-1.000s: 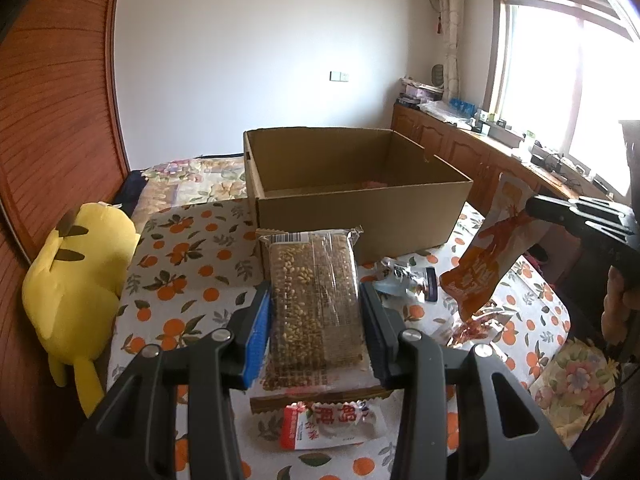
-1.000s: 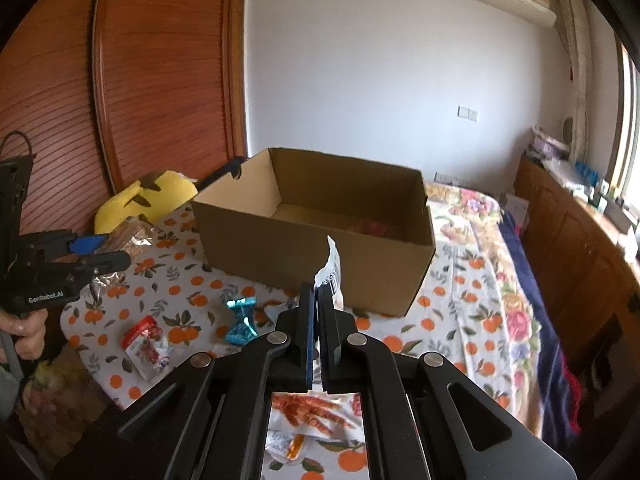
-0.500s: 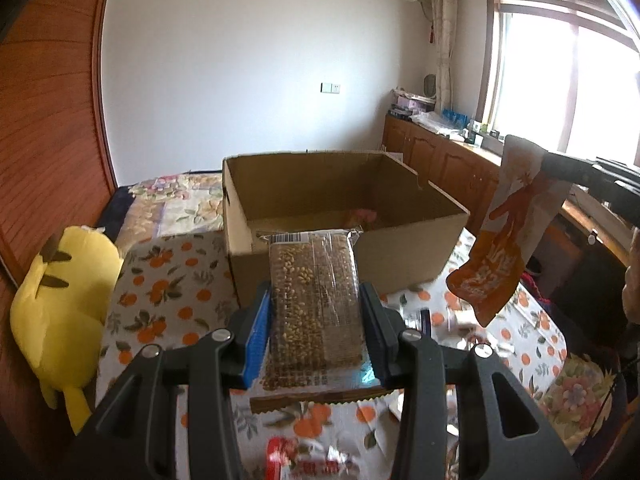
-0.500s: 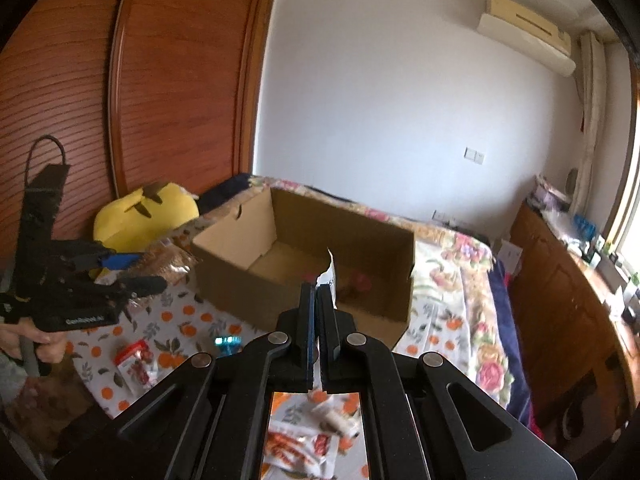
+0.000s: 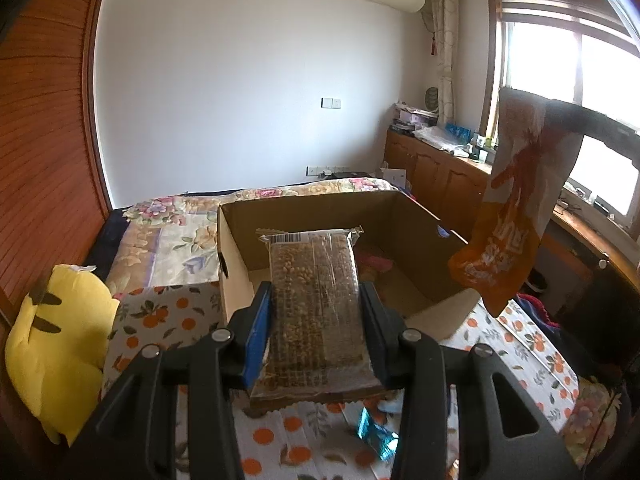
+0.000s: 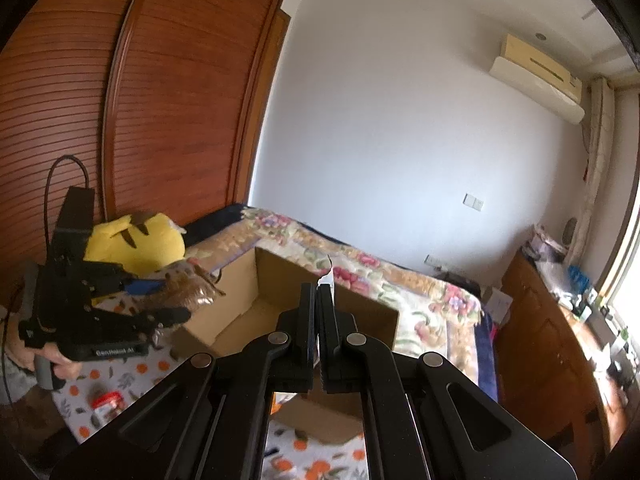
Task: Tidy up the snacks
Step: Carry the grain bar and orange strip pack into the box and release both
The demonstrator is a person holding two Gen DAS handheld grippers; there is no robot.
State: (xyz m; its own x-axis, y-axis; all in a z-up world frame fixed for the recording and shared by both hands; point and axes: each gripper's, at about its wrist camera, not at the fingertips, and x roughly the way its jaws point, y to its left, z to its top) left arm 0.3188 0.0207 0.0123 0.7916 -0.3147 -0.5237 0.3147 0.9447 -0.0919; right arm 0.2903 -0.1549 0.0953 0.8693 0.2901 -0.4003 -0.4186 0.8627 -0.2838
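My left gripper [image 5: 316, 308] is shut on a clear pack of brown grain bars [image 5: 314, 296] and holds it over the near left edge of an open cardboard box [image 5: 416, 216]. My right gripper [image 6: 319, 304] is shut on the top edge of an orange snack bag [image 5: 516, 208], which hangs above the box's right wall. In the right wrist view only the bag's white edge [image 6: 327, 278] shows above the fingers, over the box [image 6: 280, 272]. A pink item [image 5: 374, 260] lies inside the box.
A yellow plush toy [image 5: 52, 344] sits left of the box on the orange-print cloth [image 5: 160, 316]. A blue wrapper [image 5: 376, 436] and a red-white packet [image 6: 108, 404] lie on the cloth. Wooden cabinets [image 5: 444, 184] stand at the right under the window.
Both grippers have risen and moved forward with their snacks. The grain bar pack now reaches over the box's edge, and the orange bag hangs higher, above the box's right side.
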